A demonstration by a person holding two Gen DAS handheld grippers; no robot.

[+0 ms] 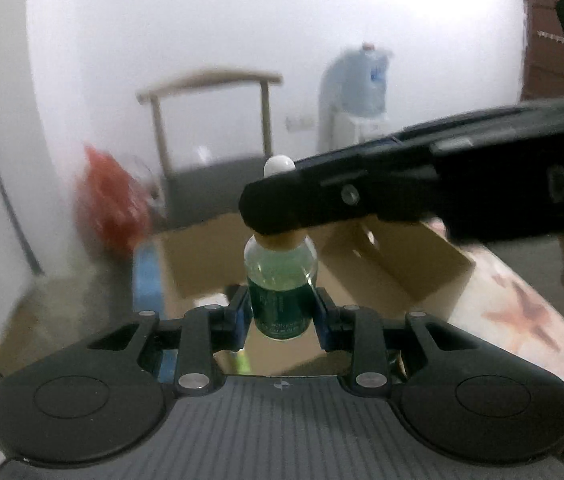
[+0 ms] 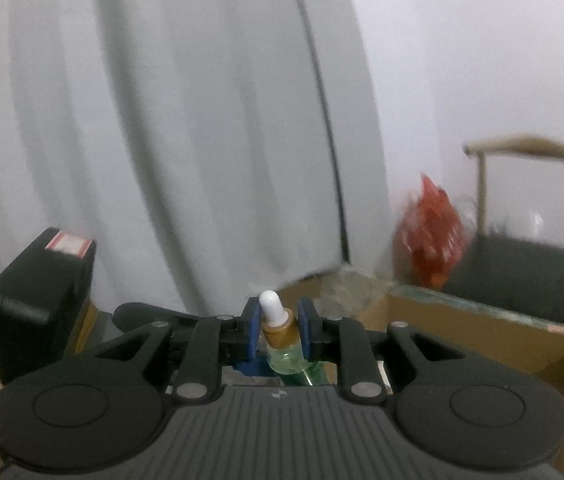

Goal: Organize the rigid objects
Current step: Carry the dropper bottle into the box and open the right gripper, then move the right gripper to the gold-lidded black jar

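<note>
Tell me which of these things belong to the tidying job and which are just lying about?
Part of the job:
- dropper bottle, green liquid, white bulb
- left tool, closed on its body
- right tool, closed on its gold collar
- cardboard box below

Just lying about:
- chair
- red bag
- water jug
- curtain

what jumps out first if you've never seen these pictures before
A small dropper bottle of green liquid, held up in mid-air by both tongs at once: the left tongs clamp its labelled body, the right tongs pinch its gold collar under the white bulb. Below it lies an open cardboard box, and a blurred red bag sits beside a chair at the back.
</note>
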